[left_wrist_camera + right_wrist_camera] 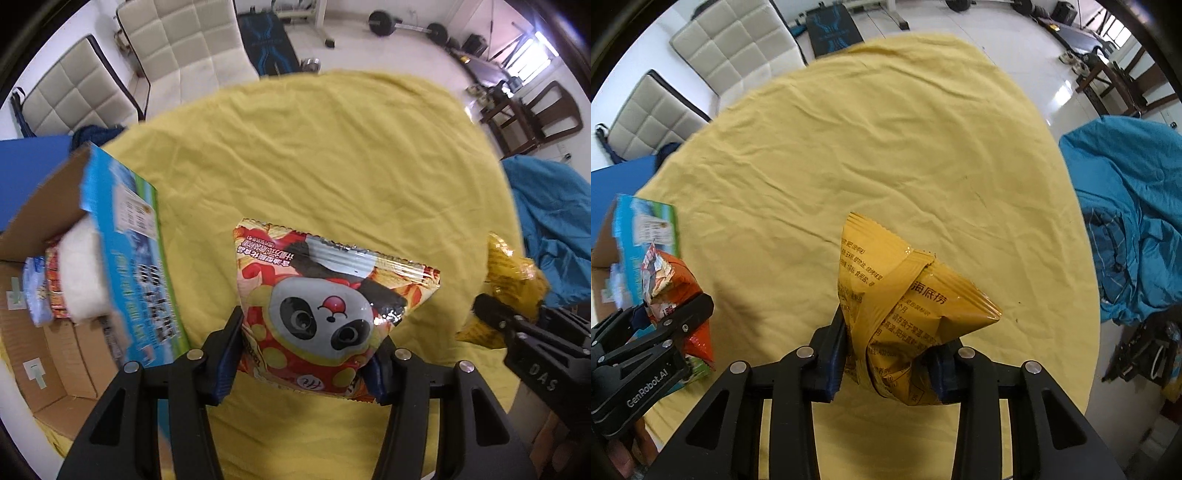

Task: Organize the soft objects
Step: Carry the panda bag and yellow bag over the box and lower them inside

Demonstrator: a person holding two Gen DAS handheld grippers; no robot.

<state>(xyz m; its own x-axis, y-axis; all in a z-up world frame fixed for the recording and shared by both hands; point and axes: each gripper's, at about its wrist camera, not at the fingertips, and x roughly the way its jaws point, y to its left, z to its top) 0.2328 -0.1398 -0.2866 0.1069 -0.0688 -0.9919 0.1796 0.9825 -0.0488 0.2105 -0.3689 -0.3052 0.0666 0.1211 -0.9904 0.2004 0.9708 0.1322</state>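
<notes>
My left gripper [308, 336] is shut on the lower end of a red snack bag with a panda face [321, 295], held above the yellow cloth [332, 155]. My right gripper [892, 334] is shut on a crumpled yellow snack bag [908, 295], also hanging clear of the cloth. In the left wrist view the right gripper [517, 314] shows at the right edge with the yellow bag [513, 269]. In the right wrist view the left gripper [661, 314] appears at the left with the red bag [679, 291].
An open cardboard box with a blue printed flap [136, 266] stands at the left and holds a white soft pad [83, 269] and several packets. Blue bedding [1126, 221] lies to the right. Two padded chairs [192, 44] stand behind the round table.
</notes>
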